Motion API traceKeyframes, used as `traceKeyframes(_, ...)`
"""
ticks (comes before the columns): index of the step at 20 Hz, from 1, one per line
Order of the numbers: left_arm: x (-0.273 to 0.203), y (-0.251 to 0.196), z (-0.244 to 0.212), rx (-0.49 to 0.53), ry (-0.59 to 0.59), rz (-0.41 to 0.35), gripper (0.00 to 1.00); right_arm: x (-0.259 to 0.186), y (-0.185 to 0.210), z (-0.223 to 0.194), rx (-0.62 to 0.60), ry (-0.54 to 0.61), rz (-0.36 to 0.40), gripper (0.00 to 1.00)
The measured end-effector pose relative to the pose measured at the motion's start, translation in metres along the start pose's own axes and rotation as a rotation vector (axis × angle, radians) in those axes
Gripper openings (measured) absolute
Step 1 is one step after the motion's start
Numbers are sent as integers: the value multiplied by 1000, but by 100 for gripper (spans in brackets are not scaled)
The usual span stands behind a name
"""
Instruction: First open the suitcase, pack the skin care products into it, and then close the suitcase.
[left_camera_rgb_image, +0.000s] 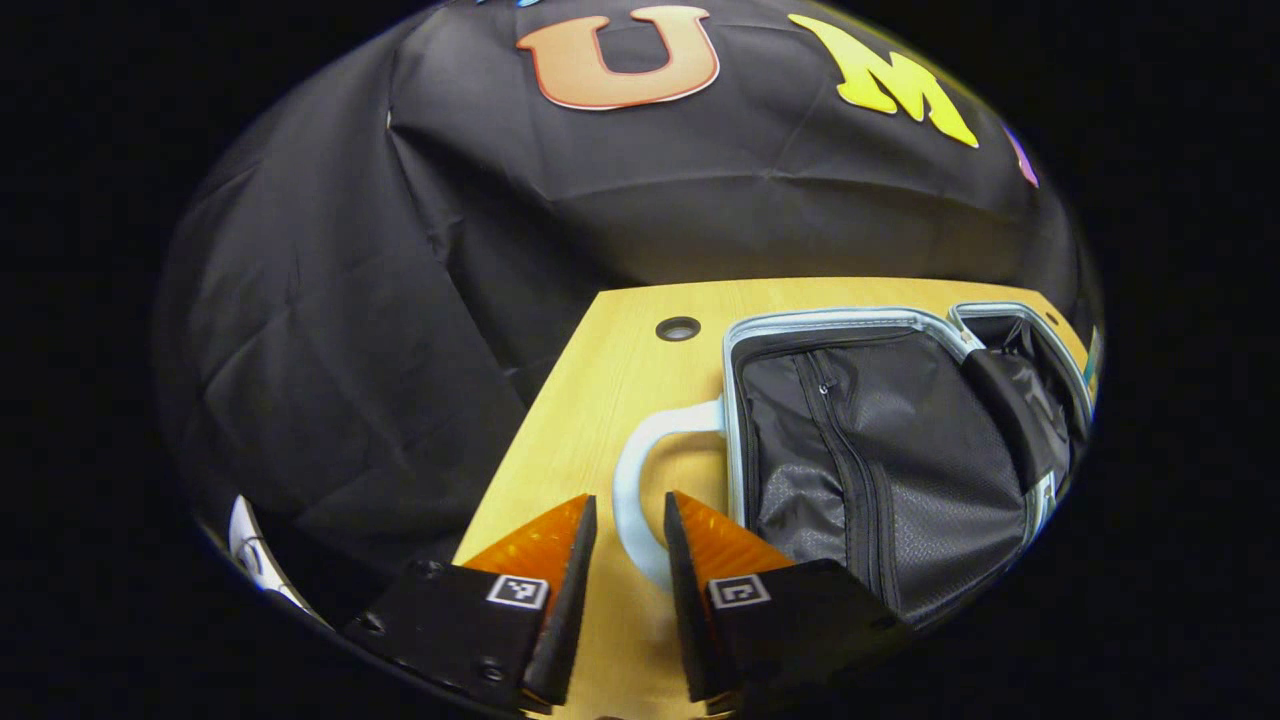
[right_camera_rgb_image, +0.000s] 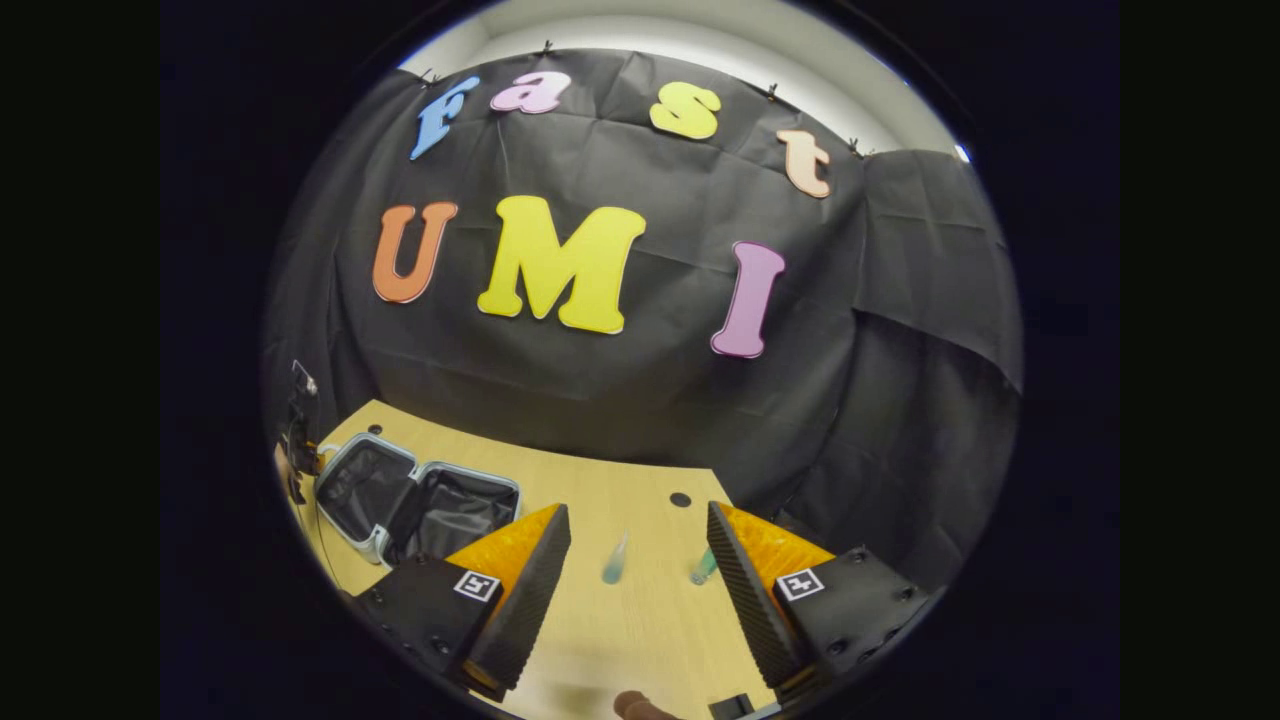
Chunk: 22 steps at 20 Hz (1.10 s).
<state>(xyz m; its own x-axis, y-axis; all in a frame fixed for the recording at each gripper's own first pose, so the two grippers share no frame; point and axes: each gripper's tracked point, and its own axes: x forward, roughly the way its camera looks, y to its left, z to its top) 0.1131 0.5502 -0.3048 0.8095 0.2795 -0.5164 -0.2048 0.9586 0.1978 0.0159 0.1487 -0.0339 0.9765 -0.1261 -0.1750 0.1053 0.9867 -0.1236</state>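
The suitcase (left_camera_rgb_image: 880, 450) lies open on the wooden table (left_camera_rgb_image: 600, 400), its black lining and zip facing up inside a pale rim. Its white handle (left_camera_rgb_image: 628, 470) loops out toward my left gripper (left_camera_rgb_image: 631, 498). The fingers stand a little apart around the handle's near bend and do not clamp it. In the right gripper view the open suitcase (right_camera_rgb_image: 415, 500) sits at the far left. Two small skin care tubes lie on the table ahead of my open right gripper (right_camera_rgb_image: 638, 510): a pale blue tube (right_camera_rgb_image: 614, 560) and a greenish tube (right_camera_rgb_image: 703, 567).
A round cable hole (left_camera_rgb_image: 678, 328) is in the table behind the suitcase, and a cable hole (right_camera_rgb_image: 680, 498) also sits past the tubes. The left table edge (left_camera_rgb_image: 520, 440) drops off beside my left gripper. A small brown object (right_camera_rgb_image: 640, 706) sits at the near edge.
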Motion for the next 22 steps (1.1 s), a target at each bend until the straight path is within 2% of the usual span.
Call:
traceKeyframes(2,-12,-6,15,11,-26,8,67,3,-13,-5,13,-1,5,81)
traceKeyframes(3,-19,-13,23,14,-38,5,85,5,-20,-10,18,0,10,81)
traceKeyframes(4,-28,-21,32,20,-59,7,84,7,-28,-14,21,-1,15,81)
traceKeyframes(8,-66,-68,69,11,-125,1,89,18,-68,-28,44,12,33,81)
traceKeyframes(10,-80,-97,80,19,-124,-6,99,25,-82,-30,59,5,64,81)
traceKeyframes(13,-103,-145,100,32,-136,-9,99,39,-104,-35,54,-6,95,81)
traceKeyframes(17,-141,-231,117,2,-154,-61,99,58,-131,-51,61,3,132,82)
traceKeyframes(18,-153,-264,120,-6,-165,-79,99,65,-140,-60,63,15,138,81)
traceKeyframes(22,-175,-353,112,-7,-140,-157,99,80,-158,-85,66,43,170,83)
